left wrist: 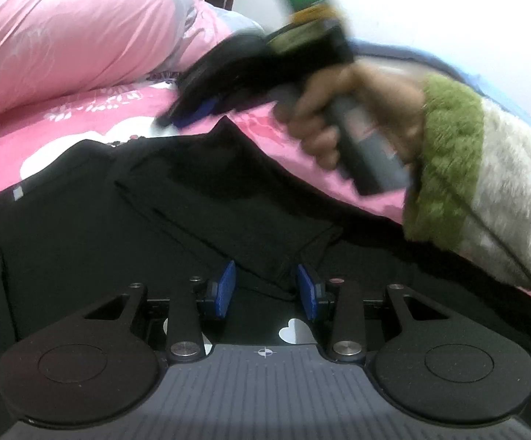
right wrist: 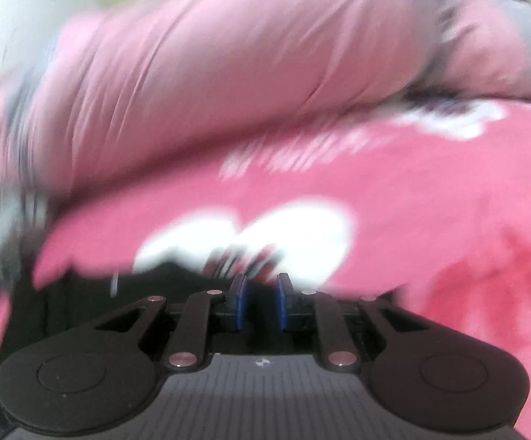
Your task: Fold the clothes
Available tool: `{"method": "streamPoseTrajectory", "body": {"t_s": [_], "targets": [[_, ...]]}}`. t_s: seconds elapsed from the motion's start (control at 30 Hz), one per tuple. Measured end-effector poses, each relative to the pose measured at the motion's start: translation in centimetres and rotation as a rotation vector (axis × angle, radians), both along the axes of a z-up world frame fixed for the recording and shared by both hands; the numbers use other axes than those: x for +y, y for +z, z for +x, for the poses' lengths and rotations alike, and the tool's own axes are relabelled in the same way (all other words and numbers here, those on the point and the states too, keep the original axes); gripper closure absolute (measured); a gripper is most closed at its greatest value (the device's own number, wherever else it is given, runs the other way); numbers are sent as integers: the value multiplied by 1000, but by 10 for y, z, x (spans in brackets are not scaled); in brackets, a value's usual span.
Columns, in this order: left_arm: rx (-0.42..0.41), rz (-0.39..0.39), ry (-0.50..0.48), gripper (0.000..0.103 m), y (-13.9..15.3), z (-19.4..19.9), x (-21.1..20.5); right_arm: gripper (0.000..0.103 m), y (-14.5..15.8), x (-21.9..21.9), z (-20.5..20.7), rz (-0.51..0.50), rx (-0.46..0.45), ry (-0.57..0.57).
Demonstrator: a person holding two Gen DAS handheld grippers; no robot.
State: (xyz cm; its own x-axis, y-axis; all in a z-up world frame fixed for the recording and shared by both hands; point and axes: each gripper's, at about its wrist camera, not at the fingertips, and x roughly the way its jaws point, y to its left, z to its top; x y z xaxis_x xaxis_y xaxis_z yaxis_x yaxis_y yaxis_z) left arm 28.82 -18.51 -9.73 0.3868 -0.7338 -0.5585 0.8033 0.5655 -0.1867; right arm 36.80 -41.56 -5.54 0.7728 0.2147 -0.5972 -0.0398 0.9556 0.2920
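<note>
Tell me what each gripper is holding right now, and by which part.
Nothing. The left gripper hovers open over the black garment; the right gripper has open, empty jaws above the pink bedsheet.

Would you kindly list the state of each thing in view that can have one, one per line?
Black garment: lying on the bed, partly folded, one flap laid over the body.
Left gripper: open, low over the garment, pads empty.
Right gripper: slightly open, holding nothing, blurred by motion above the garment's edge.
Pink quilt: bunched in a heap behind the garment.
Bedsheet: spread flat under the garment.
</note>
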Motion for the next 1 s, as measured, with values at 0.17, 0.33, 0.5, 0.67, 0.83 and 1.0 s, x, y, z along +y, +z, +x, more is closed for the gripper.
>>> {"method": "streamPoseTrajectory", "body": {"t_s": [0.17,0.33,0.5,0.67,0.83,1.0], "targets": [[4,-16,1,66,-2,-2,2,86,24,-36,-41,-34,-36,11],[-23,-4,2,65,-3,-6,0,86,-5,-30,-43,-120,52,83],[-44,6,1,65,-4,-10,-2,90,-23,-49,-26,-120,41,-53],[-18,-21,1,65,-4,-7,3,90,-15,-53,-29,-103,24,-63],[-3,-37,1,65,-4,-6,6,90,-18,-34,-26,-126,59,41],[4,-44,0,65,-4,-5,7,91,-19,-54,-12,-107,27,-180]]}}
